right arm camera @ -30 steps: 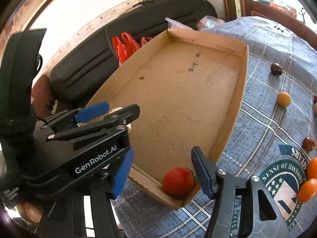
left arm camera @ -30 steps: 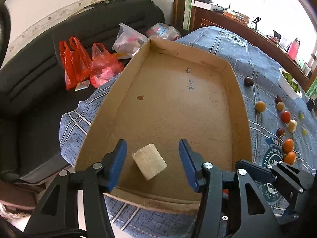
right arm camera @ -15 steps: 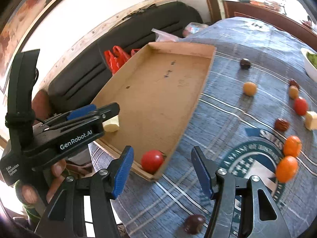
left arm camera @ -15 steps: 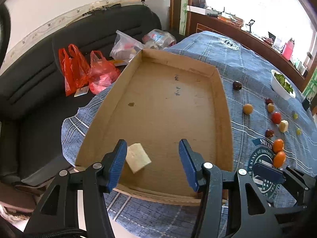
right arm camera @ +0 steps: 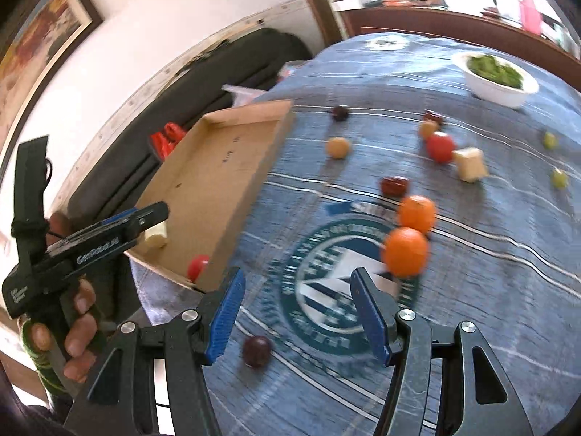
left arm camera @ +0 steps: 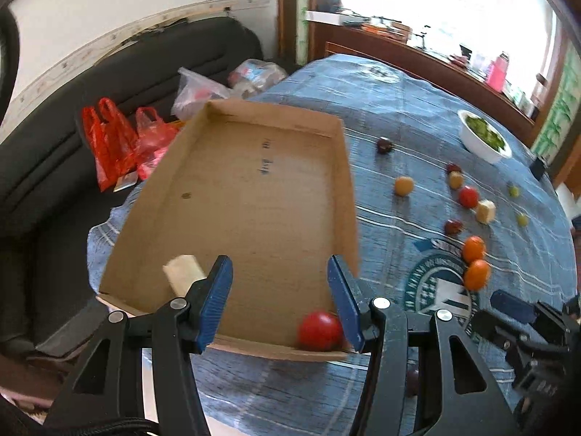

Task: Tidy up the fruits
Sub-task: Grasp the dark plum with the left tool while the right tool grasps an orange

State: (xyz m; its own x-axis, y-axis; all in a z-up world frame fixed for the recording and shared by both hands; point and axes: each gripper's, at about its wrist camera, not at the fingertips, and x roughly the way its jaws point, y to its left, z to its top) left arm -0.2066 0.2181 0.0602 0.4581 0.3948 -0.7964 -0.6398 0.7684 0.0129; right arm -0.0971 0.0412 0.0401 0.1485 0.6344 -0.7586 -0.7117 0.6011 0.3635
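Observation:
A cardboard tray (left arm camera: 254, 189) lies on the blue tablecloth; it also shows in the right wrist view (right arm camera: 214, 178). In it lie a pale fruit chunk (left arm camera: 183, 274) at the near left and a red tomato (left arm camera: 319, 330) in the near right corner. My left gripper (left arm camera: 279, 299) is open and empty over the tray's near edge. My right gripper (right arm camera: 296, 318) is open and empty above the cloth's round logo, with two oranges (right arm camera: 406, 250) just beyond it and a dark plum (right arm camera: 256, 350) near its left finger. Several more fruits lie loose on the cloth.
A white bowl of greens (right arm camera: 495, 76) stands at the far side. Loose on the cloth are a red tomato (right arm camera: 440, 147), a pale chunk (right arm camera: 470, 163), a date (right arm camera: 394, 185) and green grapes (right arm camera: 559, 178). A black sofa with red bags (left arm camera: 116, 141) lies beyond the table's left edge.
Both grippers have pulled back from the tray and swung right. The chunk and tomato stay in the tray. The right gripper now faces the loose fruit on the cloth.

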